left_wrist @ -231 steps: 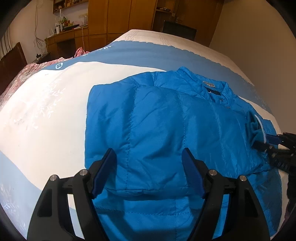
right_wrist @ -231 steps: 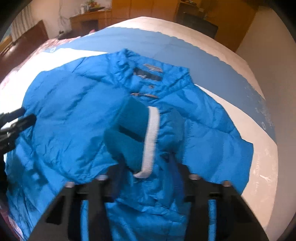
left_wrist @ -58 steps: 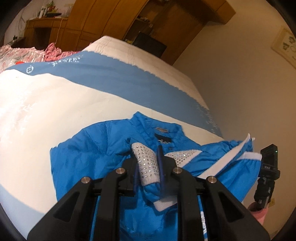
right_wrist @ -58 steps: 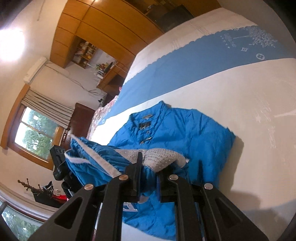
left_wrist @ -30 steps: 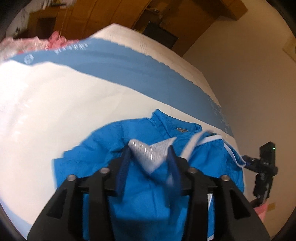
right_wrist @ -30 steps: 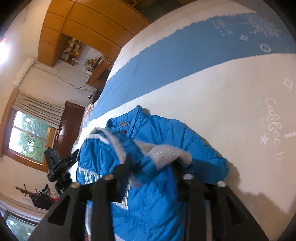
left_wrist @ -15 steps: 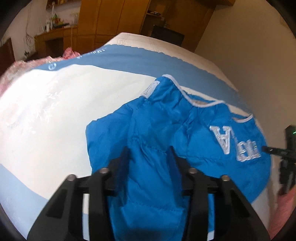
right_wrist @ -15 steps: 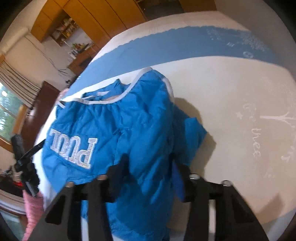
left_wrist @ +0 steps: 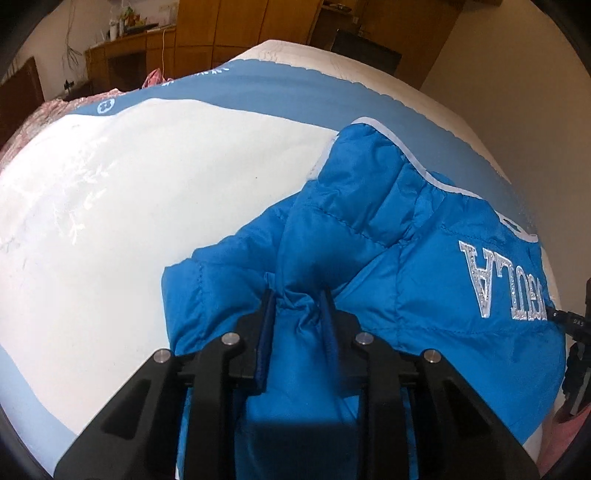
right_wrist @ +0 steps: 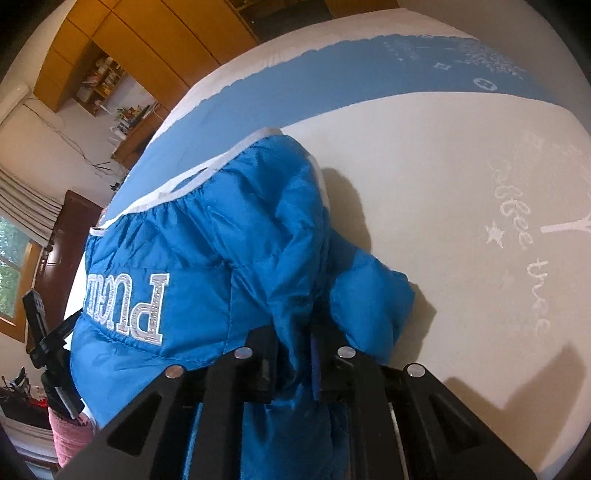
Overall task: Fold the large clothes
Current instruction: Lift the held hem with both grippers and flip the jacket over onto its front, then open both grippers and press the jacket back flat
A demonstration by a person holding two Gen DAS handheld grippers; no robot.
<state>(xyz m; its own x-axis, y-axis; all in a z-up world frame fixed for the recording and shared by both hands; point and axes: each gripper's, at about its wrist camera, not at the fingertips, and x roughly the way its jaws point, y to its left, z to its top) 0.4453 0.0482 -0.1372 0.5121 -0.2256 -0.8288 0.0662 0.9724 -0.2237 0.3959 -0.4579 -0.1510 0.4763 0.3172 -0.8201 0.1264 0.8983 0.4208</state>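
Note:
A blue puffer jacket (left_wrist: 413, 258) with silver letters and white trim lies folded over on the bed; it also shows in the right wrist view (right_wrist: 221, 251). My left gripper (left_wrist: 297, 314) is shut on a bunch of the jacket's fabric at its near left edge. My right gripper (right_wrist: 293, 343) is shut on the jacket's fabric at its near right edge. The far white-trimmed hem is turned over on top, the letters upside down. The collar is hidden under the fold.
The bed (left_wrist: 147, 192) has a white and blue cover (right_wrist: 461, 192). Wooden wardrobes (left_wrist: 240, 22) and a desk (left_wrist: 122, 51) stand beyond it. Pink bedding (left_wrist: 44, 114) lies at the far left. The other gripper shows at each frame's edge (left_wrist: 576, 332), (right_wrist: 48, 343).
Both grippers carried the jacket's lower part up and over the collar, then lowered it. In the last half second both jaws closed tighter on the bunched fabric and the fold settled flatter.

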